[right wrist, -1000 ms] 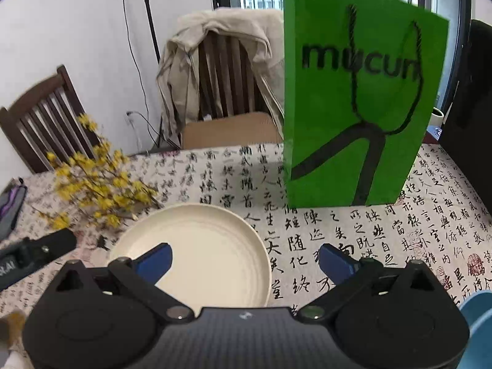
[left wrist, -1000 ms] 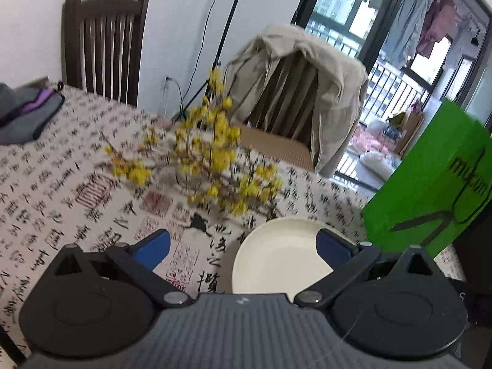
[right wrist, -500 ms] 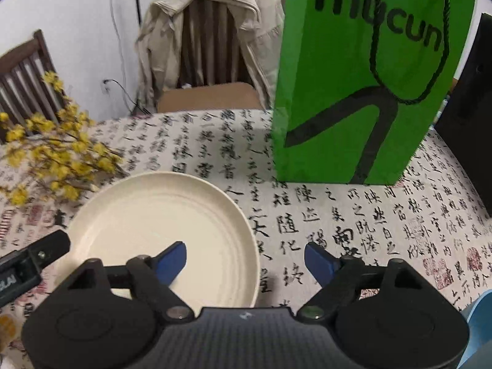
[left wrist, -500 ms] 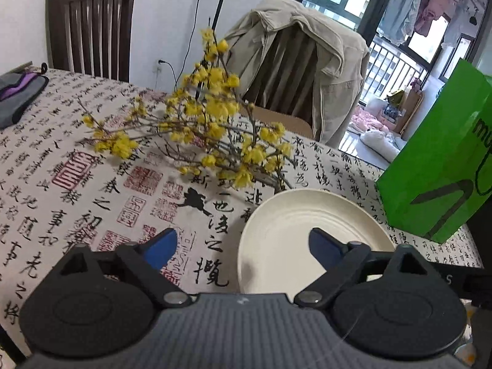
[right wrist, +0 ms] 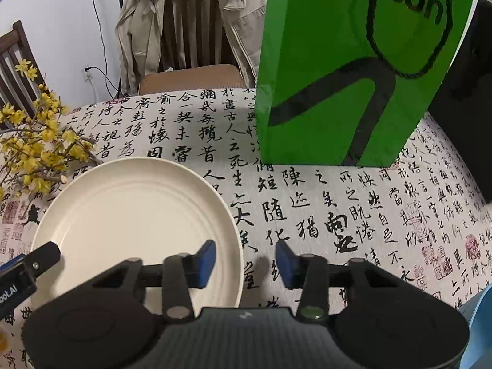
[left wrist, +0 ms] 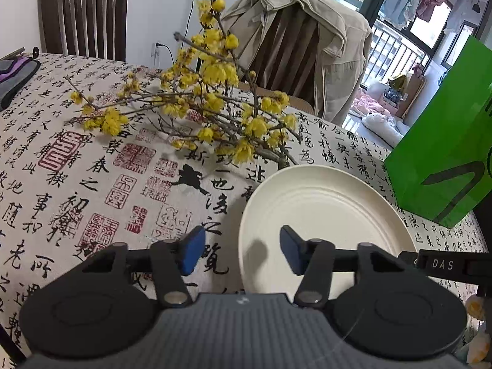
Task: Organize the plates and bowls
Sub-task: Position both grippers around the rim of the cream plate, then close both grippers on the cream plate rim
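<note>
Plate (left wrist: 323, 212) first: cream, round, with faint rings pressed into its face, it lies flat on the calligraphy tablecloth (left wrist: 92, 184) between my two grippers. From the left wrist I see the left gripper (left wrist: 243, 253) straddling the plate's left rim, one blue pad over the cloth and the other over the plate's face. Its jaws have just been closing, yet a clear gap remains and neither pad presses the rim, so the fingers stand apart. From the right wrist the right gripper (right wrist: 246, 266) straddles the opposite rim in the same way: its left pad hangs over the plate (right wrist: 132, 212), its right pad over bare cloth. These jaws have also just been closing and stand narrower than the left pair, but I see daylight on both sides of the rim and no grip on it.

A spray of yellow blossom branches (left wrist: 212, 107) lies just beyond the plate, its twig ends near the far rim. The green paper bag (right wrist: 353, 70) stands upright on the cloth behind and to the right of the plate, apart from it. A chair draped with a beige jacket (left wrist: 307, 40) sits at the table's far edge. A sliver of something blue (right wrist: 479, 329) shows at the lower right corner of the right view; I cannot tell what it is.
</note>
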### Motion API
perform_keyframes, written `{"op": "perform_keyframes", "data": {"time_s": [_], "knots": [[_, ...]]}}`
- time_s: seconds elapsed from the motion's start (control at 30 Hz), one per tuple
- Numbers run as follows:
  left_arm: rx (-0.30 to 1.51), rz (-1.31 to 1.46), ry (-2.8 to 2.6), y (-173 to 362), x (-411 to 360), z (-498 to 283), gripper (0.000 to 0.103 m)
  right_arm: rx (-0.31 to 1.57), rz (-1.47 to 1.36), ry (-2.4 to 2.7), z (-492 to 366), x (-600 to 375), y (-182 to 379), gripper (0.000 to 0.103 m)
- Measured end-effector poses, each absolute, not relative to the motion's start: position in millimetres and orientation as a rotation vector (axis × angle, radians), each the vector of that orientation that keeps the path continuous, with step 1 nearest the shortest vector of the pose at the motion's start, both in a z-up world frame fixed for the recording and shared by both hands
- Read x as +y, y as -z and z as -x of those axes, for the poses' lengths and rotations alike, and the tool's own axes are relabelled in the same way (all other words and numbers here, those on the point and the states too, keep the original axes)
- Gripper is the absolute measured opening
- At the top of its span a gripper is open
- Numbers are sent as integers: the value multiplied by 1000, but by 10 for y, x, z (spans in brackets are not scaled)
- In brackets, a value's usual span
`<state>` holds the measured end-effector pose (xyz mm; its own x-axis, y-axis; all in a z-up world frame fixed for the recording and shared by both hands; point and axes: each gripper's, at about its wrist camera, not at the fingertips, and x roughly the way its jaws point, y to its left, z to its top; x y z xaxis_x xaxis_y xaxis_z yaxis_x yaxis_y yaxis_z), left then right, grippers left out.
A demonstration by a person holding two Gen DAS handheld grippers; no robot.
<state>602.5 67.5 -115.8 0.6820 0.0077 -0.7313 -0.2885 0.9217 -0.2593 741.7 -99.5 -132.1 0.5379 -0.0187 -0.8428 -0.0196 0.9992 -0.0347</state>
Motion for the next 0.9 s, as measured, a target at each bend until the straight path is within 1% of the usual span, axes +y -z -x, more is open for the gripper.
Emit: {"op": "perform_keyframes", "data": {"time_s": [0.07,0.1,0.17,0.2,0.27,0.33,0.43,0.57,0.9], "knots": [[813,369,-169,1168,660,-6027,48,1010,39,-6,-7418,-993,1340,27],[818,371,-165,1174,660,-6030,47,1011,40,-9,-7417,-989,1348,26],[824,375,-155,1181,662,-6033,39,1008,37,-20,-7409,-985,1352,25],[823,371,-154,1180,656,-6034,37,1008,36,-24,-7409,-981,1353,23],[824,367,-150,1183,648,-6039,27,1005,44,-33,-7400,-962,1355,19],[827,363,-145,1197,641,-6049,24,1001,65,-45,-7386,-922,1361,16],[825,355,-136,1207,623,-6053,19,990,104,-48,-7360,-867,1364,16],[820,332,-143,1210,598,-6059,17,989,111,-62,-7355,-884,1357,16],[818,266,-145,1199,523,-6072,17,970,176,-65,-7321,-822,1367,16]]}}
